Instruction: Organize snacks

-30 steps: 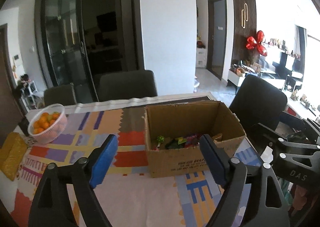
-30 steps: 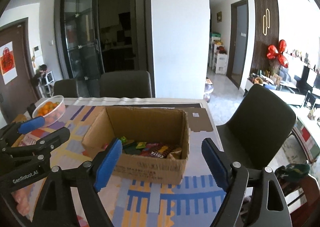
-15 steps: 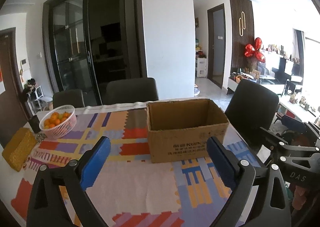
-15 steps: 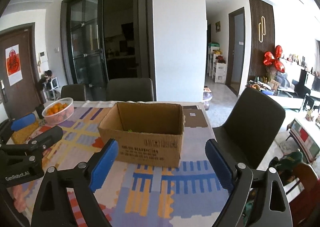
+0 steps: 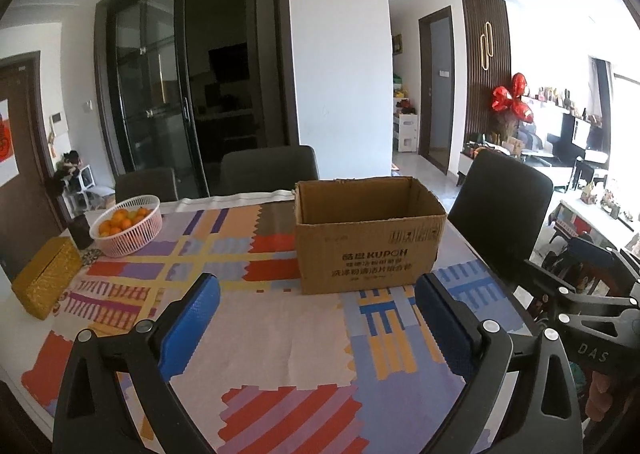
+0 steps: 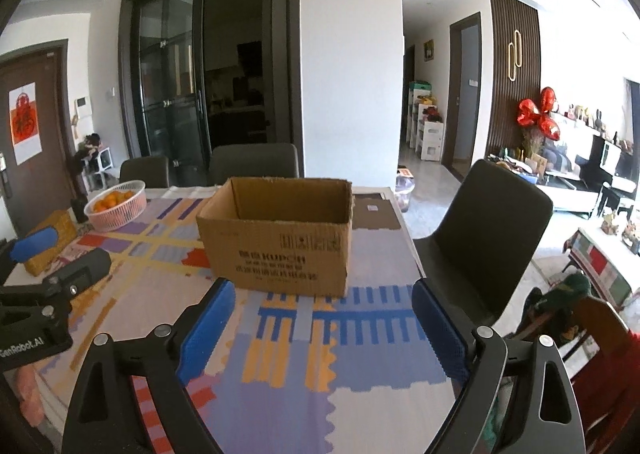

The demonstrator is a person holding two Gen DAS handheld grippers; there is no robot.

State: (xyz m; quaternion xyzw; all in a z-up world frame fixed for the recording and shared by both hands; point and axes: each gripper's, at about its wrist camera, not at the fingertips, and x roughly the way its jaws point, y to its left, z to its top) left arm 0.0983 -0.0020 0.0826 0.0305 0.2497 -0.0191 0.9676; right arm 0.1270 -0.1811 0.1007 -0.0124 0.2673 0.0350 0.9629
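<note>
1. Left wrist view.
   - Left gripper (image 5: 316, 286): jaws wide and have just been opening; nothing between the blue pads (image 5: 192, 318).
   - Cardboard box (image 5: 368, 254): brown, open-topped, printed front, upper rim ragged. It stands upright on the patterned worktop (image 5: 280, 354), ahead of the gripper and a little to the right.
   - Snacks: not visible; the front wall hides the box floor from this low angle.
   - Basket of oranges (image 5: 128, 224): far left, well apart from the box.
   - Risk: with the contents unseen, a blind reach over the rim could catch the front wall and push or tip the light carton.

2. Right wrist view.
   - Right gripper (image 6: 322, 292): jaws wide and have just been opening; nothing held.
   - Box position: sits just beyond the pad tips, its right wall near the right edge of the worktop, beside a dark chair (image 6: 492, 238).
   - Box interior: bare cardboard on the inner back wall; no snack shows above the rim.
   - Risk: a shove to the right could slide the carton off that edge toward the chair.
   - Risk: both grippers face the same box side by side, so reaching in together could knock them against each other.
</note>
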